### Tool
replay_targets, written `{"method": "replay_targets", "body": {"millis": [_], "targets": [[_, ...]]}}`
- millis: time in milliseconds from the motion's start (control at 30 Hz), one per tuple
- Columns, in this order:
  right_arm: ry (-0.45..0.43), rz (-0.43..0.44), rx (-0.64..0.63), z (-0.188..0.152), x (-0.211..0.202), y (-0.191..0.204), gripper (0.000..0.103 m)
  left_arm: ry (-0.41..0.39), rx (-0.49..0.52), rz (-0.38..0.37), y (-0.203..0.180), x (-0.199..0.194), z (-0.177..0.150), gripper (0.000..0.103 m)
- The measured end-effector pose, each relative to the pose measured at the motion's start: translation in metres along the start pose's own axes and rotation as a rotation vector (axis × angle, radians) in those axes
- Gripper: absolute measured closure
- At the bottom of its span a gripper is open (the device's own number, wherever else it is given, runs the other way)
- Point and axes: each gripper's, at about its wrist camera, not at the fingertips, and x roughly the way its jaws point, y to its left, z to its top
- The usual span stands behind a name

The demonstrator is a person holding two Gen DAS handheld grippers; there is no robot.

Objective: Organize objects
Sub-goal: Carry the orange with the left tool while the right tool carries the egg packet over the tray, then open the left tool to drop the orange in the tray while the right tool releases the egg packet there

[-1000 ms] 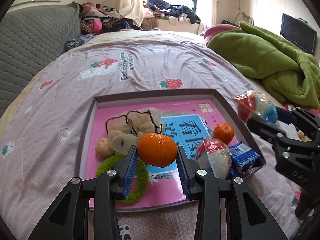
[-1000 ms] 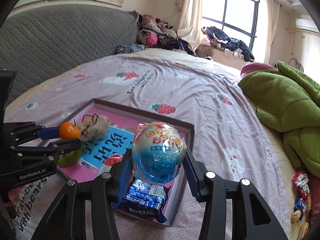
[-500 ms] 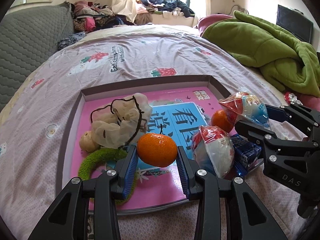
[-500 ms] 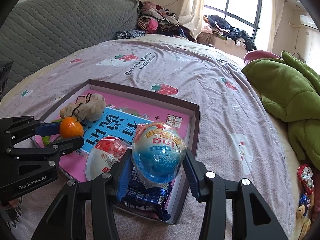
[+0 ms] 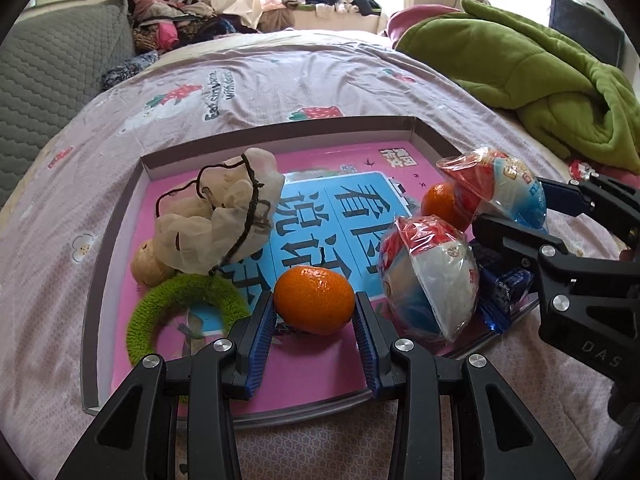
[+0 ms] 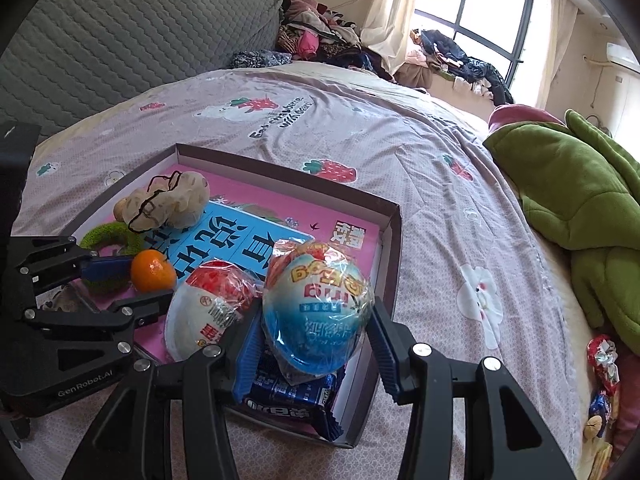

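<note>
A shallow box lid (image 5: 428, 132) with a pink and blue inside lies on the bed. My left gripper (image 5: 315, 316) is shut on an orange tangerine (image 5: 314, 299) low over the lid's near part; the tangerine also shows in the right wrist view (image 6: 153, 271). My right gripper (image 6: 316, 338) is shut on a blue and red wrapped toy egg (image 6: 318, 312) above the lid's right corner; it also shows in the left wrist view (image 5: 508, 190). In the lid lie a second wrapped egg (image 5: 430, 276), a second tangerine (image 5: 438, 204), a blue snack pack (image 6: 288, 394), a green ring (image 5: 180, 304) and a beige mesh pouch (image 5: 224, 216).
The lid rests on a lilac strawberry-print bedspread (image 5: 256, 76). A green blanket (image 5: 532, 64) is heaped at the right. Wrapped sweets (image 6: 602, 360) lie at the bed's right edge. A grey quilted headboard (image 6: 120, 32) and a clothes pile (image 6: 320, 36) stand behind.
Both grippers have moved down and forward toward the lid with their loads. The tangerine now sits low over the lid's pink floor and the held egg hangs over the right corner.
</note>
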Motion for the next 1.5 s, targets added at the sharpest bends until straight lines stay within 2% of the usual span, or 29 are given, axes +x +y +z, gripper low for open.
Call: {"method": "replay_targets", "body": {"millis": [133, 333, 533, 667, 1500], "targets": [[0.010, 0.002, 0.002, -0.001, 0.001, 0.000, 0.053, 0.006, -0.026, -0.023, 0.005, -0.001, 0.000, 0.063], [0.030, -0.015, -0.012, -0.002, 0.004, 0.003, 0.053, 0.005, -0.010, -0.006, 0.001, -0.004, -0.003, 0.063], [0.041, -0.009, 0.005, -0.003, 0.005, 0.001, 0.046, 0.005, -0.013, -0.009, 0.002, -0.010, -0.005, 0.062], [0.044, 0.010, 0.023, -0.003, 0.003, -0.001, 0.045, 0.004, -0.008, -0.002, 0.001, -0.013, -0.006, 0.050], [-0.005, 0.014, 0.037, 0.003, -0.023, 0.004, 0.042, -0.053, -0.028, 0.029, 0.001, -0.052, -0.013, 0.048]]}}
